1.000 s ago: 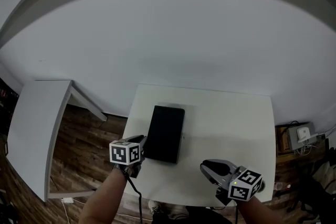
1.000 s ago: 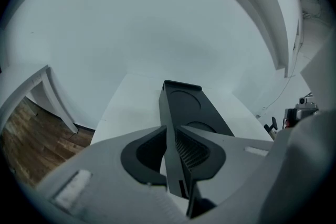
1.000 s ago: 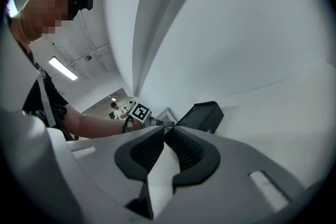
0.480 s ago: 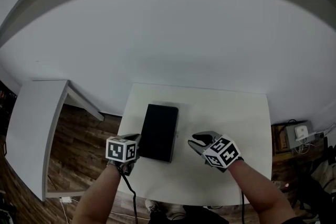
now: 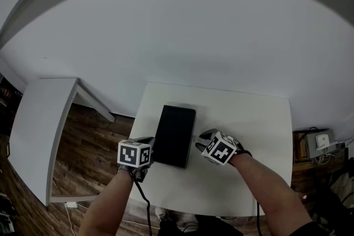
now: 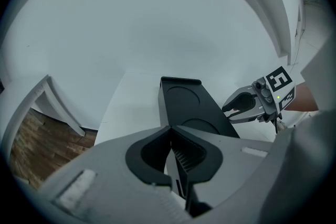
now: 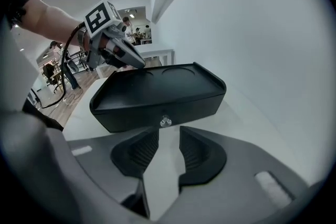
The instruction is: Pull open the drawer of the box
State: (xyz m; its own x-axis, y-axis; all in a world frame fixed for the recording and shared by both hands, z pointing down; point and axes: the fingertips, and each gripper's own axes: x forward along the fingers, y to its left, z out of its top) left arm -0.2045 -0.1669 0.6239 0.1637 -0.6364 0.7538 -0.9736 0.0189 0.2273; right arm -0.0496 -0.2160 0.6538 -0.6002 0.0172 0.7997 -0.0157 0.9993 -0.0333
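A flat black box (image 5: 176,135) lies on the white table (image 5: 249,119). Its drawer front with a small silver knob (image 7: 165,122) faces my right gripper (image 7: 168,129). That gripper's jaws are opening, and the knob sits just beyond the tips, with nothing between the pads. In the head view the right gripper (image 5: 200,141) is close to the box's right side. My left gripper (image 5: 148,144) is at the box's left side with its jaws shut (image 6: 171,125) and its tips by the box's edge (image 7: 135,62). The drawer looks closed.
A second white desk (image 5: 38,130) stands to the left over a wood floor (image 5: 83,141). A grey device with cables (image 5: 319,142) sits on the floor at the right. A white wall rises behind the table. The table's right half is bare.
My right gripper has moved from the table's front right corner leftward and forward to the box's right side. The left gripper has stayed at the box's left side.
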